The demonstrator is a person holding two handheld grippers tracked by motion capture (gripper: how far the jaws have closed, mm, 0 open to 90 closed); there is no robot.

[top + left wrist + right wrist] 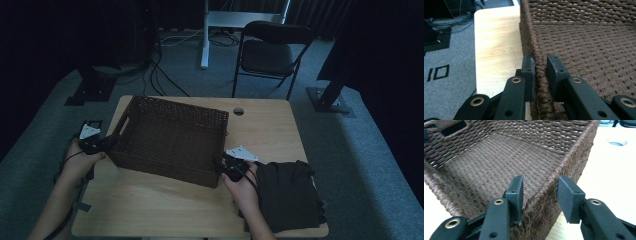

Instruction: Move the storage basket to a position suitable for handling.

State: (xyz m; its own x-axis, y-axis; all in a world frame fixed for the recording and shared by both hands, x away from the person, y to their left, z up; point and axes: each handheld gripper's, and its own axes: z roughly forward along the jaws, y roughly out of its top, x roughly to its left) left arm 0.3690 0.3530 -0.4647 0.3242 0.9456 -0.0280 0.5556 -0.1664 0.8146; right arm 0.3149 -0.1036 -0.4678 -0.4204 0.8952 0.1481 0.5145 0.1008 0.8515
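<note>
At the left of the high view, your left gripper [107, 143] sits at the basket's [170, 140] left end, by its handle slot. In the left gripper view, its two black jaws have closed nearly together over the woven rim [539, 72], one jaw outside the wall and one inside, both touching the weave.

The basket, dark brown wicker and empty, lies in the middle of the wooden table [150, 200], turned a little askew to the table's edges.

Just right of the basket's near right corner, your right gripper [223, 166] meets the rim. In the right gripper view its jaws straddle the rim [549, 182] but stand well apart: the inner jaw is against the weave, the outer one is clear of it.

At the lower right of the high view, a folded dark cloth [290, 192] lies on the table beside your right hand [245, 187].

The step in hand looks like taking hold of the basket at both ends. Next, you would likely need to close the right jaws onto the rim before lifting or shifting evenly.
</note>
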